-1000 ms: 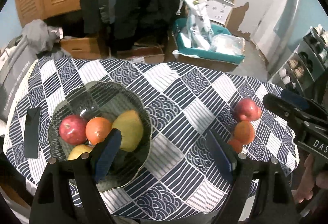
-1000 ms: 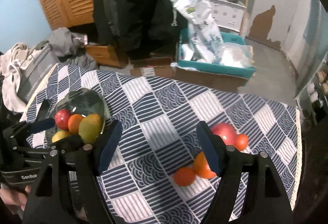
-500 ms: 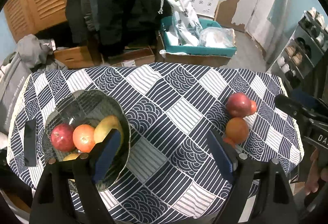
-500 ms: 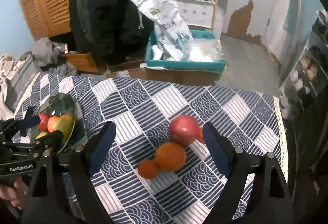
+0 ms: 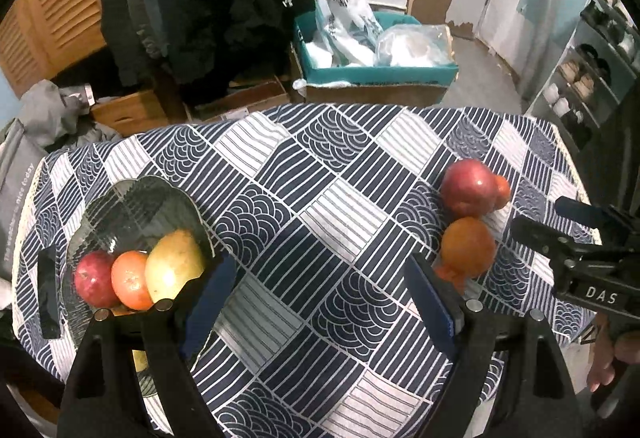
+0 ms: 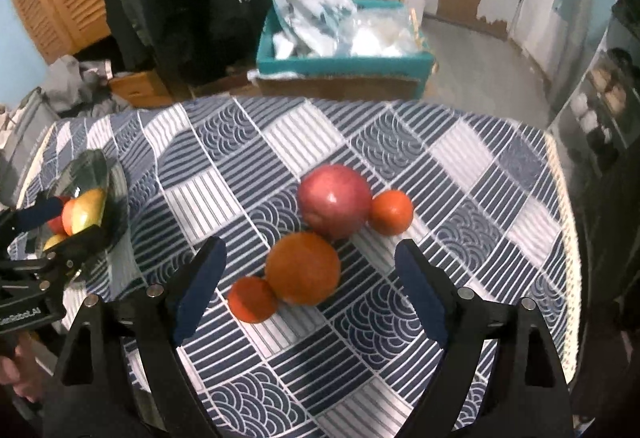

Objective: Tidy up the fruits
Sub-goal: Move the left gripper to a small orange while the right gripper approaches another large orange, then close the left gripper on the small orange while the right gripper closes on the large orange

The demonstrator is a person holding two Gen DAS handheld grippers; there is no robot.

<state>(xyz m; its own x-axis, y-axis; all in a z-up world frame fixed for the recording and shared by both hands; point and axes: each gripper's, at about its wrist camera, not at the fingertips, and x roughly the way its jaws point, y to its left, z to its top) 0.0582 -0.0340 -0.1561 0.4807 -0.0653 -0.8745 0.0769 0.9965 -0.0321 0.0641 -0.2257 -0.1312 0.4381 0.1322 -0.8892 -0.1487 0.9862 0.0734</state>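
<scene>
The right gripper (image 6: 306, 288) has come down closer over the 4 loose fruits on the bench (image 6: 248, 165), its fingers now spread wide and empty around the big orange (image 6: 303, 268). The left gripper (image 5: 316, 304) waits wide and empty by the glass bowl (image 5: 132, 205), so a grab looks next.

Black gripper (image 6: 310, 288), blue pads (image 6: 198, 290), silver screws.

Patterned navy tablecloth (image 5: 320, 205), teal box (image 5: 376, 71) holding white bags (image 5: 340, 9), louvred wooden doors (image 5: 44, 21)
</scene>
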